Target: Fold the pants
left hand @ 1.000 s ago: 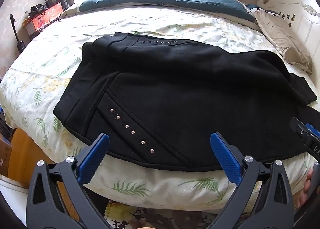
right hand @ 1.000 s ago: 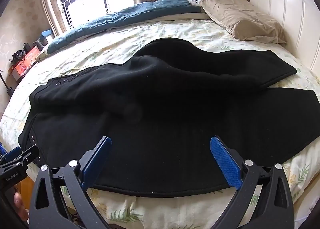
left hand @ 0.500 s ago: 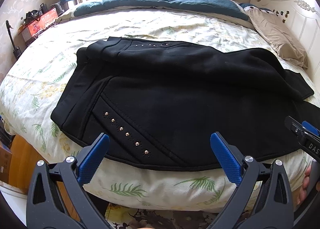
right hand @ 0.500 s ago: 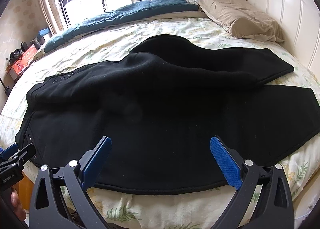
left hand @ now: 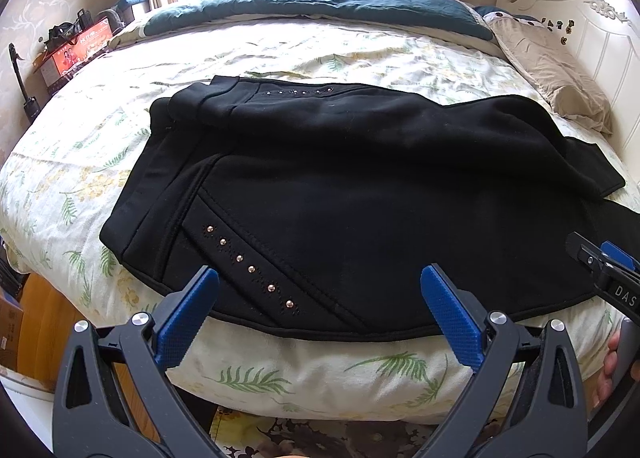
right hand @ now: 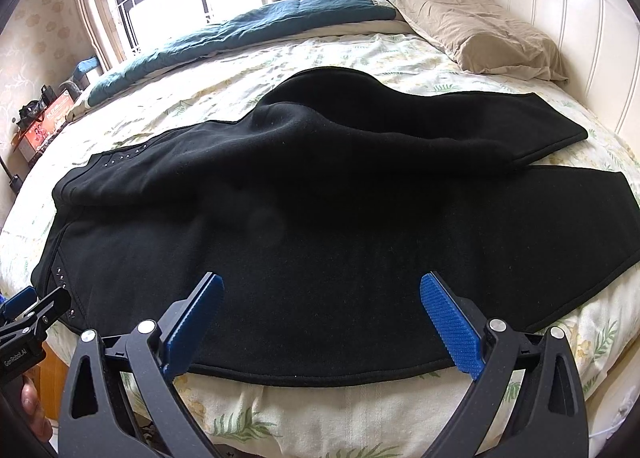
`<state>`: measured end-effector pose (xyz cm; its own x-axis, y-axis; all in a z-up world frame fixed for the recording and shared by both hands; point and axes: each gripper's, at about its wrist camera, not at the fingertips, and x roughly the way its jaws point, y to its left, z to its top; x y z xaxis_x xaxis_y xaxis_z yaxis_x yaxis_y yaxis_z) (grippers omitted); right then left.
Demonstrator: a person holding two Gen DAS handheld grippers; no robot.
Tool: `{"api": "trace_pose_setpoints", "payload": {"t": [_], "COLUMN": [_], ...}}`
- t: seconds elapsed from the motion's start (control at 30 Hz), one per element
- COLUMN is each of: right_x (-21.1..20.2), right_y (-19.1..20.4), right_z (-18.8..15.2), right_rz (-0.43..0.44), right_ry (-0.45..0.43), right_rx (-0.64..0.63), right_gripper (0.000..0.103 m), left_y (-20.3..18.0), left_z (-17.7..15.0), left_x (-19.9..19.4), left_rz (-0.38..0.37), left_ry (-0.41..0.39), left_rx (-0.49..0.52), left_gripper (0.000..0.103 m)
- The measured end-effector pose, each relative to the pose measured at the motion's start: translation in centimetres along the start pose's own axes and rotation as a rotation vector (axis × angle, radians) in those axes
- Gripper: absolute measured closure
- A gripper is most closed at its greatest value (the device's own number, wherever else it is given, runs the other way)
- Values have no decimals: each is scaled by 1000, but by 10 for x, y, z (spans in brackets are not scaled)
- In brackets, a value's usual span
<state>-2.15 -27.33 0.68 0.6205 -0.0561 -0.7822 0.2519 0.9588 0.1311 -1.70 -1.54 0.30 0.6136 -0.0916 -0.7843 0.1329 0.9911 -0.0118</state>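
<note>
The black pants (left hand: 360, 194) are thick, matte fleece, lying crosswise on the bed (left hand: 280, 54), one leg lapped over the other, stud rows (left hand: 250, 268) slanting by the waistband. Their piped hem edge curves along the bed's near side. My left gripper (left hand: 318, 322) and right gripper (right hand: 320, 322) hang just off that edge, jaws wide, holding nothing. Leaf-print quilt lies bare beyond.
</note>
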Motion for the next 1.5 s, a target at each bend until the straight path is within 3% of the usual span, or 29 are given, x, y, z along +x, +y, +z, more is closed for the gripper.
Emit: {"api": "trace_pose_setpoints", "payload": {"t": [1.5], "right_x": [4], "right_y": [1], "right_z": [0], "right_rz": [17], "right_ry": [19], "right_rx": [-8], "right_gripper": [5], "left_y": [-4], "left_z": [0], "left_x": [13], "left_rz": [-30], "left_ry": [17], "left_rx": [20], "left_gripper": [2]}}
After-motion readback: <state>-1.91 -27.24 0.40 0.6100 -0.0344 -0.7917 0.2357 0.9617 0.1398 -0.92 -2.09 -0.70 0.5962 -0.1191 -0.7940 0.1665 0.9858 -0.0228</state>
